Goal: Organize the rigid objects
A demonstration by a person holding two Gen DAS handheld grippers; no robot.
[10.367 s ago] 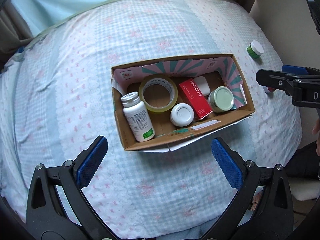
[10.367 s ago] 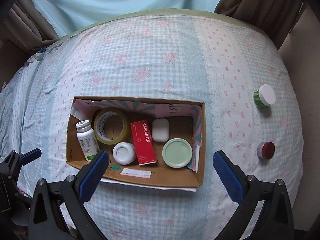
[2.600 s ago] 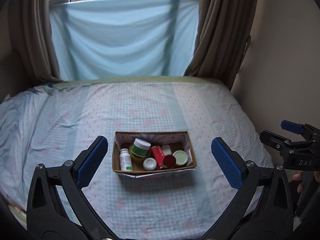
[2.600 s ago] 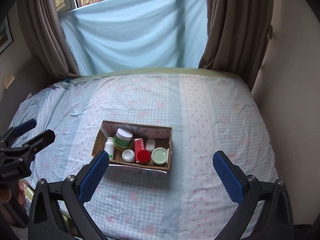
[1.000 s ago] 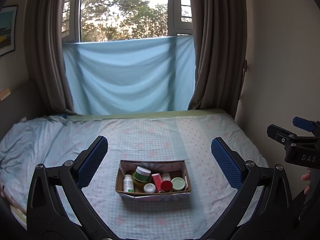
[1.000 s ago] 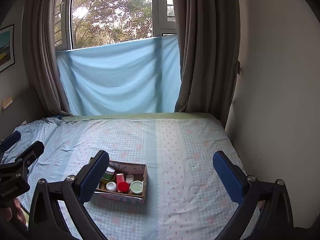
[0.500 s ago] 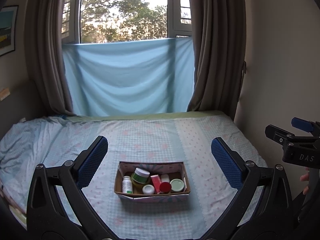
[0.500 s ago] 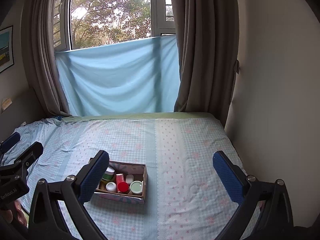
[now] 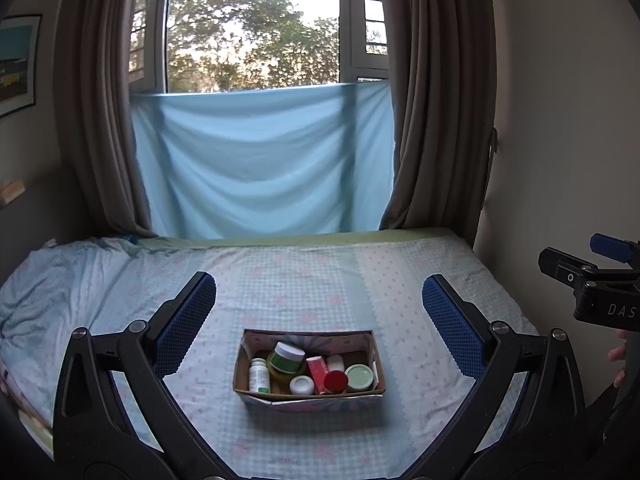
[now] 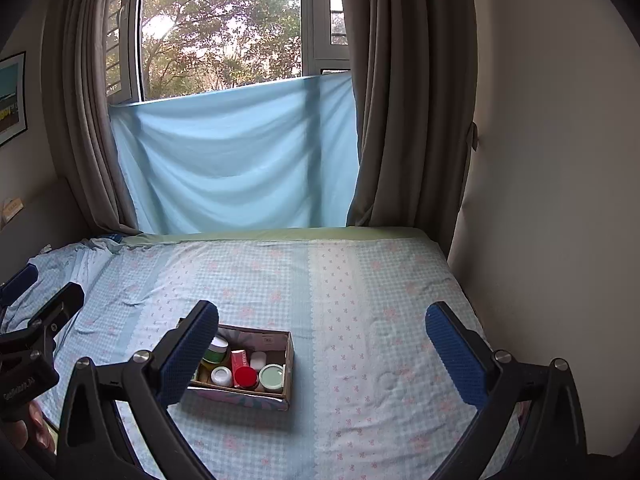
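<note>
A cardboard box (image 9: 310, 396) sits on the bed and also shows in the right wrist view (image 10: 289, 354). It holds a white pill bottle (image 9: 259, 376), a green jar with a white lid (image 9: 286, 357), a red box (image 9: 317, 368), a red-capped jar (image 9: 335, 381), a pale green lid (image 9: 359, 377) and a white lid (image 9: 302, 384). My left gripper (image 9: 318, 320) is open and empty, held well back from the box. My right gripper (image 10: 322, 348) is open and empty, also far back, to the right of the box.
The bed (image 9: 312, 276) has a blue checked sheet with pink flowers. A blue cloth (image 9: 260, 160) hangs below the window between brown curtains (image 9: 436, 120). A wall (image 10: 560, 200) runs along the bed's right side.
Both grippers have stayed pulled back from the bed; the view has shifted only slightly. The green jar and red-capped jar, earlier on the sheet, now lie in the box.
</note>
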